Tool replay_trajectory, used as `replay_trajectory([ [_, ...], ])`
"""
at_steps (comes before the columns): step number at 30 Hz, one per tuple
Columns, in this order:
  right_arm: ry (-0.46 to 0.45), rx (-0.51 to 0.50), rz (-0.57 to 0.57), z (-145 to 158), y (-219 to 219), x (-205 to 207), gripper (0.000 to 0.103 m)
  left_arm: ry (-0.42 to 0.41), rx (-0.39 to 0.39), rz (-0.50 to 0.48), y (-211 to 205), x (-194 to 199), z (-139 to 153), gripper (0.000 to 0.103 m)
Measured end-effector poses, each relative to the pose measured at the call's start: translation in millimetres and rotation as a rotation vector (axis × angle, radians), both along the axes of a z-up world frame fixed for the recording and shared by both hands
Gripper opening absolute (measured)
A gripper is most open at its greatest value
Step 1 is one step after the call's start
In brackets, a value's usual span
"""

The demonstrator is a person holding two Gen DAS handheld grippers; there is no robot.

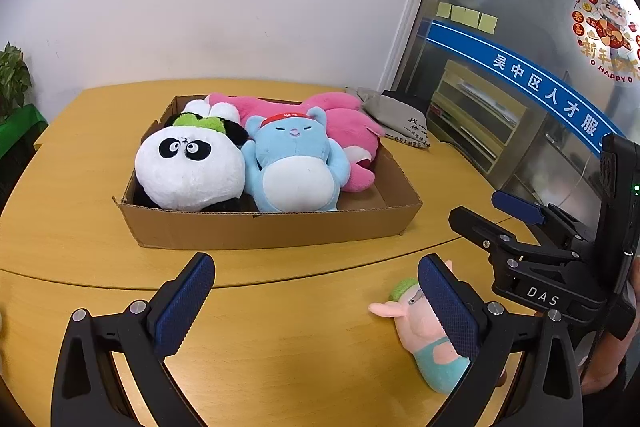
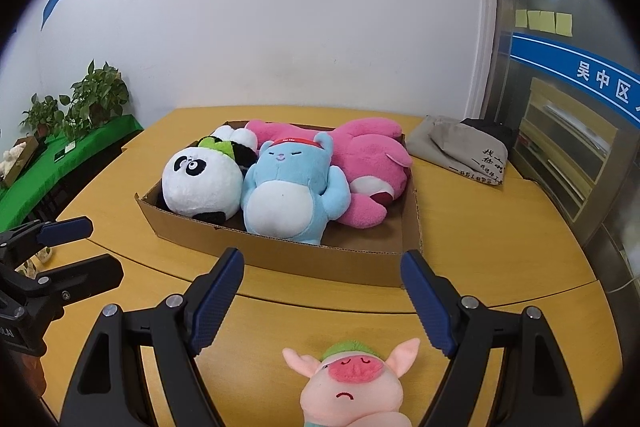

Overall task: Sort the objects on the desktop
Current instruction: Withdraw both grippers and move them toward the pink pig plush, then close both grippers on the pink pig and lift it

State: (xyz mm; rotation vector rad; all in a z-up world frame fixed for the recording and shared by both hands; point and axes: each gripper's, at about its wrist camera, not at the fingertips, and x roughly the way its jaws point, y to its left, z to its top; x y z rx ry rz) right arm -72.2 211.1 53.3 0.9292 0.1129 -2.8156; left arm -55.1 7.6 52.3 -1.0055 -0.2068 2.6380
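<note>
A shallow cardboard box (image 1: 264, 227) (image 2: 320, 259) on the yellow table holds a panda plush (image 1: 188, 167) (image 2: 204, 183), a blue plush (image 1: 294, 167) (image 2: 288, 195) and a pink plush (image 1: 348, 131) (image 2: 368, 163). A small pink pig plush (image 1: 424, 331) (image 2: 352, 383) with a green cap lies on the table in front of the box. My left gripper (image 1: 316, 291) is open and empty, left of the pig. My right gripper (image 2: 322, 291) is open, with the pig between its arms, below the fingertips; it also shows in the left wrist view (image 1: 496, 215).
A folded grey cloth bag (image 1: 396, 115) (image 2: 464, 147) lies on the table behind the box at the right. A glass door (image 1: 520, 67) stands at the right. Potted plants (image 2: 96, 99) sit on a green-covered side table at the left.
</note>
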Motion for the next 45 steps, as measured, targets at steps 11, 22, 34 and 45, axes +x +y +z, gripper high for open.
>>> replay_trajectory([
  [11, -0.004, -0.019, 0.007, -1.4, 6.2, 3.3, 0.081, -0.01, 0.006, -0.006, 9.5, -3.1, -2.2, 0.103],
  [22, -0.01, -0.047, -0.006, -5.9, 26.2, 10.0, 0.081, -0.061, 0.031, -0.051, 28.7, -14.8, -16.2, 0.103],
  [34, -0.252, -0.05, 0.091, -93.6, 68.7, 52.5, 0.081, -0.329, 0.135, -0.236, 78.5, -73.6, -100.5, 0.103],
  [45, -0.403, -0.305, 0.188, -146.0, 99.8, 55.5, 0.078, -0.476, 0.306, -0.275, 80.1, -82.8, -155.2, 0.103],
])
